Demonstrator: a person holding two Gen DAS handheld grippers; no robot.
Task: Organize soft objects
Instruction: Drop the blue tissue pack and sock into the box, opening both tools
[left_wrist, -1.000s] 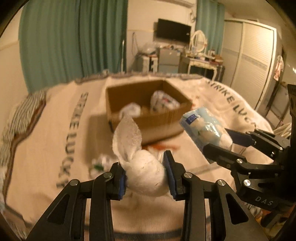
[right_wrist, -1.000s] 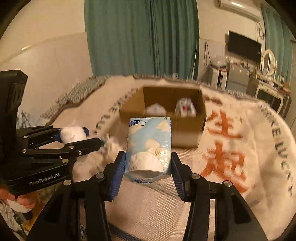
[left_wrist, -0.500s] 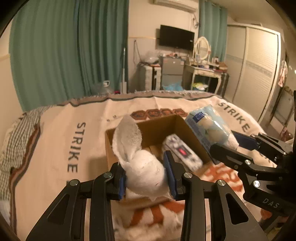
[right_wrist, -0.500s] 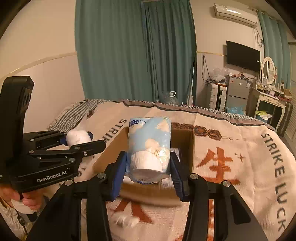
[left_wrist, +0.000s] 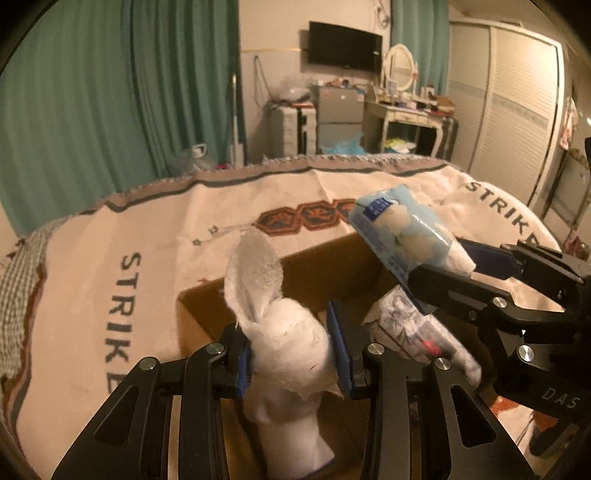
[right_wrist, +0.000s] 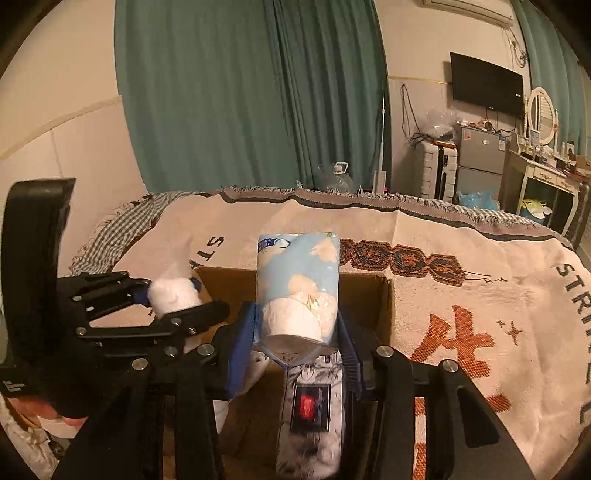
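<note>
My left gripper (left_wrist: 293, 356) is shut on a white sock (left_wrist: 286, 339) and holds it over the left part of an open cardboard box (left_wrist: 317, 266). My right gripper (right_wrist: 297, 347) is shut on a light-blue tissue pack (right_wrist: 299, 284) and holds it above the same box (right_wrist: 380, 306). A patterned tissue pack with a red label (right_wrist: 312, 410) lies inside the box, below the right gripper. The left gripper with the sock (right_wrist: 173, 297) shows at the left of the right wrist view. The right gripper with the blue pack (left_wrist: 400, 236) shows at the right of the left wrist view.
The box sits on a bed covered by a cream blanket (right_wrist: 480, 273) with dark lettering and orange characters. Green curtains (right_wrist: 240, 96), a wall TV (right_wrist: 485, 90), a dresser (left_wrist: 406, 122) and a wardrobe (left_wrist: 517, 99) stand beyond the bed.
Both grippers have moved forward with their loads, from short of the box to above its opening. The box now fills the lower part of both views.
</note>
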